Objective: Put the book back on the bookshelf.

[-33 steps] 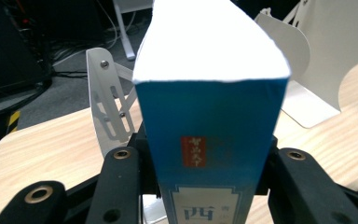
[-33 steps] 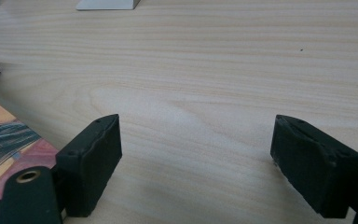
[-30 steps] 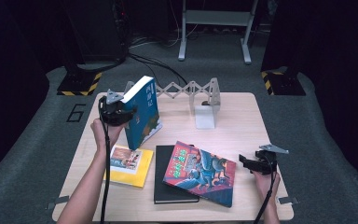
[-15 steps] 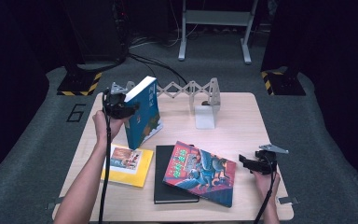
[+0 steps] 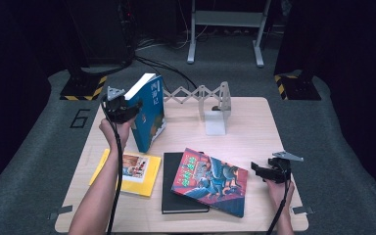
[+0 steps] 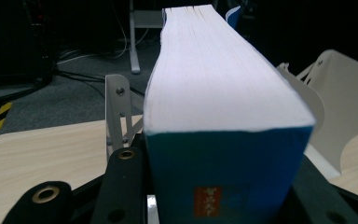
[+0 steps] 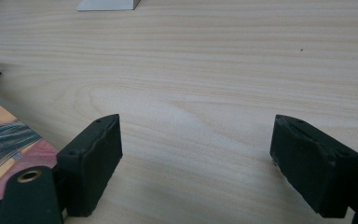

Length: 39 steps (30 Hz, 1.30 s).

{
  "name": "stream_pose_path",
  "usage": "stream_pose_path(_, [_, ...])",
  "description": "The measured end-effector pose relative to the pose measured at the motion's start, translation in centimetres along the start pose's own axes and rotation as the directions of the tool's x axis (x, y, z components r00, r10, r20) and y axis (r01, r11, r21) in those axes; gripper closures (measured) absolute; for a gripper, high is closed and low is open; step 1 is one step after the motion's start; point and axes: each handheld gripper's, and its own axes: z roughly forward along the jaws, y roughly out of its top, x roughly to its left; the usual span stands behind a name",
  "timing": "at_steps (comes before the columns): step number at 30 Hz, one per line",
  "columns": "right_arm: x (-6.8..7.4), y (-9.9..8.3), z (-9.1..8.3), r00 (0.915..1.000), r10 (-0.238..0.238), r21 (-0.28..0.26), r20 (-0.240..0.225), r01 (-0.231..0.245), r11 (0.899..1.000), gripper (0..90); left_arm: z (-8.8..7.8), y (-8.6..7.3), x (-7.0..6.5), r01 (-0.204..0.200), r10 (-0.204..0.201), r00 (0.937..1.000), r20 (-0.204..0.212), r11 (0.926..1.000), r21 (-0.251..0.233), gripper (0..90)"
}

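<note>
**Now the blue book stands in the left grip, rack just beyond it**

Clearly the move ahead turns on one relation: the blue book (image 5: 149, 115) is pinched in the left hand-held gripper (image 5: 127, 108) and the white accordion rack (image 5: 200, 95) lies just past it, toward the far middle of the bench (image 5: 254, 127). In the high view the book stands on its lower edge near the far left of the bench, leaning a little, its long axis rising from the wood to the page block on top. The left gripper view looks straight along that page block (image 6: 214, 79), with the blue cover (image 6: 223, 172) filling the space between the black jaws; the jaws have just been closing on it and now press its two covers. The rack's white end plate (image 6: 340, 107) shows just to the side of the book there, close but not touching as far as I can tell.

The right hand-held gripper (image 5: 269, 171) rests low at the near right of the bench, jaws spread wide over bare wood with nothing between them, beside the colourful book (image 5: 210, 181) that lies flat on a black book (image 5: 174, 196). A yellow book (image 5: 127, 169) lies flat at the near left. The left hand is far nearer the rack, so I judge that carrying the upright book sideways into it falls to that hand.
</note>
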Motion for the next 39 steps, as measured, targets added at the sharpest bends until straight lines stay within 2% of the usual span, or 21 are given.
stream_pose_path(4, [0.0, 0.0, 0.0, 1.0000, 0.003, -0.004, 0.000, -0.003, 1.000, 16.2, 0.3, 0.2, 0.1, 0.034, -0.035, 0.9993, -0.014, 0.9987, -0.039, 62.4])
stream_pose_path(5, [0.0, 0.0, 0.0, 1.0000, 0.003, -0.004, 0.001, -0.003, 1.000, 16.2, 0.3, 0.2, 0.0, 0.032, -0.033, 0.9993, -0.018, 0.9983, -0.049, 62.4])
stream_pose_path(10, [0.1, 0.0, -0.1, 1.0000, 0.006, -0.001, 0.004, -0.006, 1.000, 16.3, 0.7, 0.0, 0.1, 0.066, -0.070, 0.9967, -0.040, 0.9933, -0.094, 62.3])
stream_pose_path(14, [0.0, 0.0, 0.0, 1.0000, 0.001, -0.006, 0.002, -0.001, 1.000, 16.4, 1.4, -1.0, 0.5, 0.106, -0.113, 0.9917, -0.061, 0.9885, -0.108, 62.3])
stream_pose_path(16, [0.1, 0.0, -0.1, 1.0000, 0.000, -0.007, 0.002, 0.000, 1.000, 16.4, 1.7, -1.5, 0.7, 0.109, -0.116, 0.9908, -0.069, 0.9886, -0.104, 62.2])
stream_pose_path(17, [0.1, 0.0, -0.1, 1.0000, 0.000, -0.007, 0.002, 0.000, 1.000, 16.4, 1.7, -1.8, 0.7, 0.106, -0.116, 0.9905, -0.074, 0.9869, -0.122, 62.2])
stream_pose_path(18, [0.1, 0.0, -0.1, 1.0000, -0.001, -0.007, 0.002, 0.001, 1.000, 16.4, 1.6, -1.9, 0.9, 0.113, -0.122, 0.9903, -0.066, 0.9860, -0.122, 62.2])
stream_pose_path(22, [0.1, 0.0, 0.0, 1.0000, -0.003, -0.008, 0.004, 0.003, 1.000, 16.4, 1.6, -2.2, 1.3, 0.140, -0.151, 0.9849, -0.084, 0.9818, -0.128, 62.0])
stream_pose_path(24, [0.1, -0.1, -0.1, 1.0000, 0.003, -0.009, 0.006, -0.003, 1.000, 16.4, 1.5, -2.3, 1.4, 0.125, -0.135, 0.9863, -0.094, 0.9861, -0.110, 61.8])
stream_pose_path(26, [0.1, -0.1, -0.1, 1.0000, 0.002, -0.008, 0.006, -0.002, 1.000, 16.4, 1.3, -2.4, 1.5, 0.093, -0.102, 0.9885, -0.111, 0.9921, -0.084, 61.5])
stream_pose_path(29, [0.2, -0.1, -0.1, 1.0000, 0.000, -0.010, 0.005, 0.000, 1.000, 16.4, 0.9, -2.5, 1.6, 0.066, -0.072, 0.9914, -0.109, 0.9961, -0.059, 61.2])
stream_pose_path(35, [0.2, -0.1, -0.1, 1.0000, 0.006, -0.008, 0.005, -0.006, 1.000, 16.4, 0.8, -2.0, 1.6, 0.023, -0.023, 0.9954, -0.093, 0.9997, -0.007, 60.3])
stream_pose_path(39, [0.2, -0.1, -0.1, 1.0000, 0.003, -0.010, 0.004, -0.003, 1.000, 16.4, 0.9, -1.3, 1.9, -0.002, 0.005, 0.9976, -0.069, 0.9986, 0.053, 57.4])
